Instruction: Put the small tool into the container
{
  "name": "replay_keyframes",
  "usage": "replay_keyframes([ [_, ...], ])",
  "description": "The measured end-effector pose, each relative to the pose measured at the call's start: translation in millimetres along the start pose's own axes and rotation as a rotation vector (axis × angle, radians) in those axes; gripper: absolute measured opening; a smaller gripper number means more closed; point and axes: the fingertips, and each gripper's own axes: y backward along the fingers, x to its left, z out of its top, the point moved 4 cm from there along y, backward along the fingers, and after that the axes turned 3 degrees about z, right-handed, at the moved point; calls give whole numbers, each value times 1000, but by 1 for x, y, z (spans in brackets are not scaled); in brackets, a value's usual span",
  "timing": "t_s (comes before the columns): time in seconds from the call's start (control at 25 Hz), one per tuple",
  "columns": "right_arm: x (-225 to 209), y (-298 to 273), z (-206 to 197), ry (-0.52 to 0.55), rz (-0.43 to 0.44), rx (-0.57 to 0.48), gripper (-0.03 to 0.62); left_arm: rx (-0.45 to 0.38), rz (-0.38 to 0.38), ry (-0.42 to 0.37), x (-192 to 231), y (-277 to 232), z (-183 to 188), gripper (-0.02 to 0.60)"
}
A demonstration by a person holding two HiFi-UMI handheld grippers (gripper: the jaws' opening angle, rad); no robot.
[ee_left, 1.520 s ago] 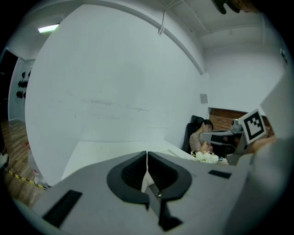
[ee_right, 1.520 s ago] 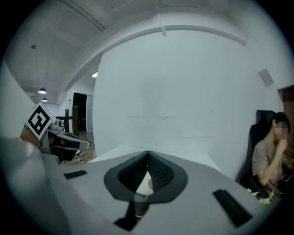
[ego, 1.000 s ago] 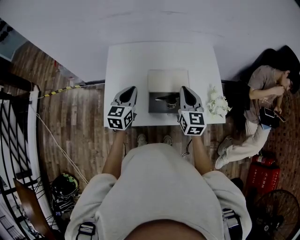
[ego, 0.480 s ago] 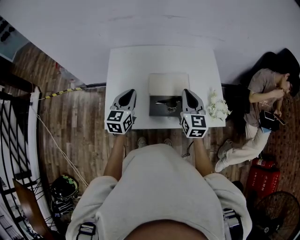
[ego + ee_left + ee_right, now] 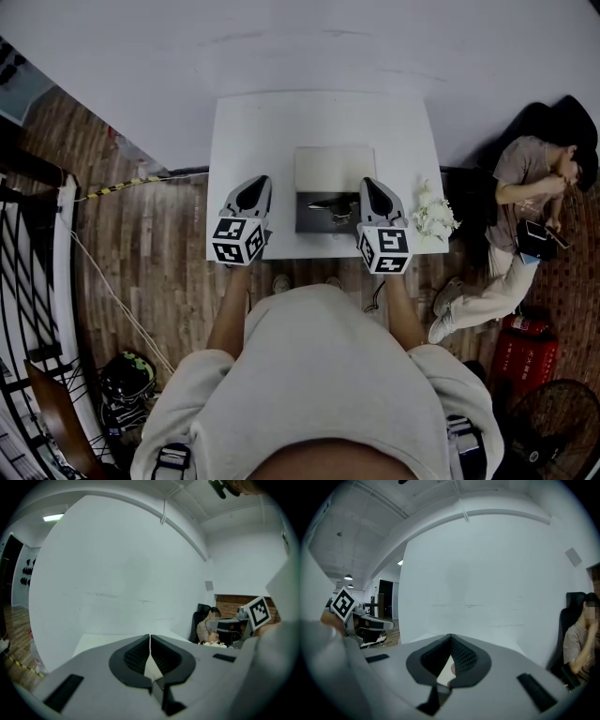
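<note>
Left gripper (image 5: 254,185), right gripper (image 5: 371,185) (jaws together) flank container (image 5: 308,223).

White table (image 5: 281,131), dark container (image 5: 309,223) near front edge, white flowers (image 5: 433,217) at right

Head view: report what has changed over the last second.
Nothing visibly changed. The left gripper and right gripper keep hovering at the near edge of the table, jaws together and empty. The small tool still lies on the dark half of the container.
</note>
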Motion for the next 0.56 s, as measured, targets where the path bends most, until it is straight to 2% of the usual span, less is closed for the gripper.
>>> replay_keyframes([
  [0.56, -4, -6, -5, 1, 13, 20, -2, 9, -4, 1, -2, -12, -1, 12],
])
